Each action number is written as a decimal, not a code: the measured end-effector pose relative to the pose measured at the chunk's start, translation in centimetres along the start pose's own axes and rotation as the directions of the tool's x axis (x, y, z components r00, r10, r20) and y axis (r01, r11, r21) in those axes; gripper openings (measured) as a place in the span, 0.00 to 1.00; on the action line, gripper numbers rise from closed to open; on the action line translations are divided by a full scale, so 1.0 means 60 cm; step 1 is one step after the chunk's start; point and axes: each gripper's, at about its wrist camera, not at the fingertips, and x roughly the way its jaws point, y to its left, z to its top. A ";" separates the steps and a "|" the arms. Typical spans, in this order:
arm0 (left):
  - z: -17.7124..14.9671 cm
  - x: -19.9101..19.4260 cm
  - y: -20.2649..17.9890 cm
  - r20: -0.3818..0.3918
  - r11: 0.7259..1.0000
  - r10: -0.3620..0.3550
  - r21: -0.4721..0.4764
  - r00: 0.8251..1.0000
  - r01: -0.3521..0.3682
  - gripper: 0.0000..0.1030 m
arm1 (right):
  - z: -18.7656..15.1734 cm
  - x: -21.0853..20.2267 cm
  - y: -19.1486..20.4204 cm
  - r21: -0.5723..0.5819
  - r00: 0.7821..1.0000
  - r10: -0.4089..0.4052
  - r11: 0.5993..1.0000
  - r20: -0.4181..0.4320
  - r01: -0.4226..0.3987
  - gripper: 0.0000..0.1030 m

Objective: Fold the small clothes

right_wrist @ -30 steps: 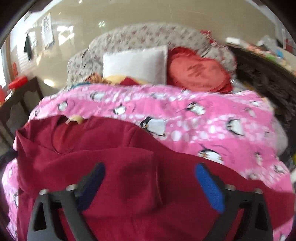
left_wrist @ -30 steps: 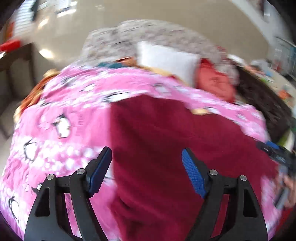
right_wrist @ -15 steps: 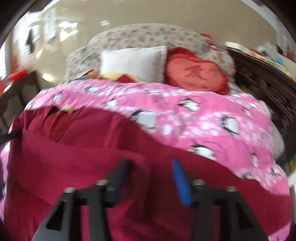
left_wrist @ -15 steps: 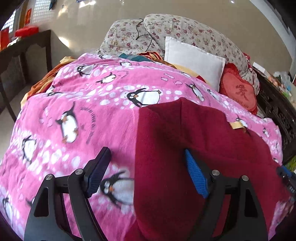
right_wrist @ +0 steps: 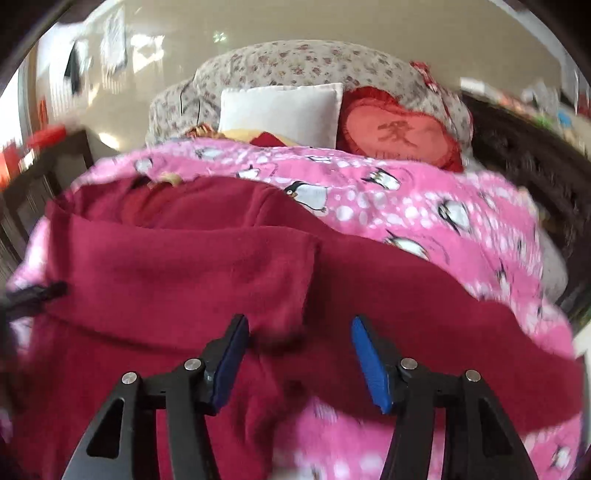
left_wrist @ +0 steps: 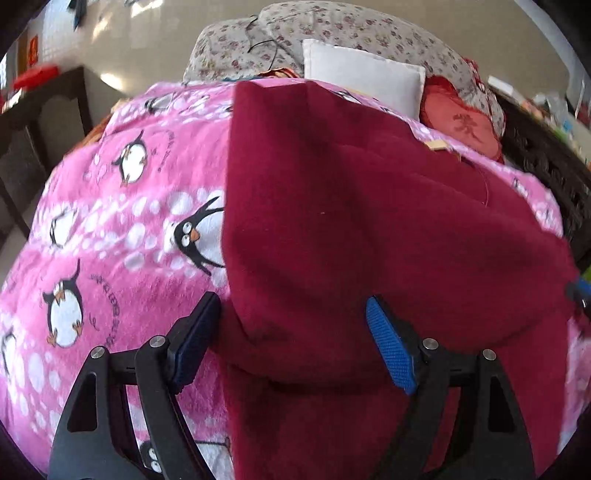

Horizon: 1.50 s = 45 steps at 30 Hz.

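A dark red fleece garment (left_wrist: 351,206) lies on a pink penguin blanket (left_wrist: 110,229), partly folded, with a doubled layer across its near part. My left gripper (left_wrist: 291,325) is open, with a folded corner of the garment between its spread fingers. In the right wrist view the garment (right_wrist: 184,266) shows its neckline at far left and a folded flap over the body. My right gripper (right_wrist: 299,347) is open, fingers apart over the flap's near edge. The other gripper's tip (right_wrist: 37,295) shows at the left edge.
The blanket (right_wrist: 424,210) covers a bed. A white pillow (right_wrist: 280,110), a red heart cushion (right_wrist: 399,129) and a floral cover (left_wrist: 332,29) sit at the far end. Dark wooden furniture (left_wrist: 40,122) stands left, and a dark carved frame (right_wrist: 535,162) right.
My left gripper moved right and closer, so the garment's fold is now between its fingers. My right gripper narrowed half a second ago and has opened again; the flap lies folded over.
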 end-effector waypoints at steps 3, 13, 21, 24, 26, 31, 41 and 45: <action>0.004 -0.033 0.007 0.027 0.996 -0.045 -0.070 0.999 0.047 0.79 | -0.048 -0.058 -0.085 0.191 0.998 0.057 0.980 0.033 -0.062 0.60; 0.006 -0.105 -0.030 0.095 0.991 -0.123 -0.043 0.988 0.127 0.79 | -0.203 -0.093 -0.396 0.764 0.999 -0.006 0.644 0.051 -0.035 0.69; 0.004 -0.107 -0.014 0.071 0.993 -0.102 -0.057 0.992 0.106 0.79 | -0.156 -0.058 -0.438 0.797 0.987 0.035 0.585 0.159 -0.149 0.09; 0.008 -0.124 0.016 0.100 0.992 -0.082 -0.089 0.992 0.091 0.79 | -0.082 -0.120 -0.366 0.647 0.963 0.020 0.737 0.269 -0.196 0.09; 0.016 -0.135 0.038 0.124 0.989 -0.076 -0.118 0.989 0.091 0.79 | -0.020 -0.157 -0.283 0.500 0.943 0.061 0.836 0.327 -0.227 0.09; 0.031 -0.162 0.086 0.183 0.973 -0.082 -0.197 0.980 0.118 0.79 | 0.101 -0.179 0.021 0.031 0.897 0.293 0.947 0.332 -0.321 0.08; 0.018 -0.131 0.125 0.146 0.955 -0.111 -0.257 0.983 0.146 0.79 | 0.009 0.071 0.408 -0.363 0.896 0.399 0.819 -0.195 -0.444 0.43; 0.019 -0.123 0.105 0.141 0.961 -0.153 -0.209 0.978 0.181 0.79 | 0.010 0.013 0.334 -0.315 0.908 0.411 0.854 -0.077 -0.414 0.47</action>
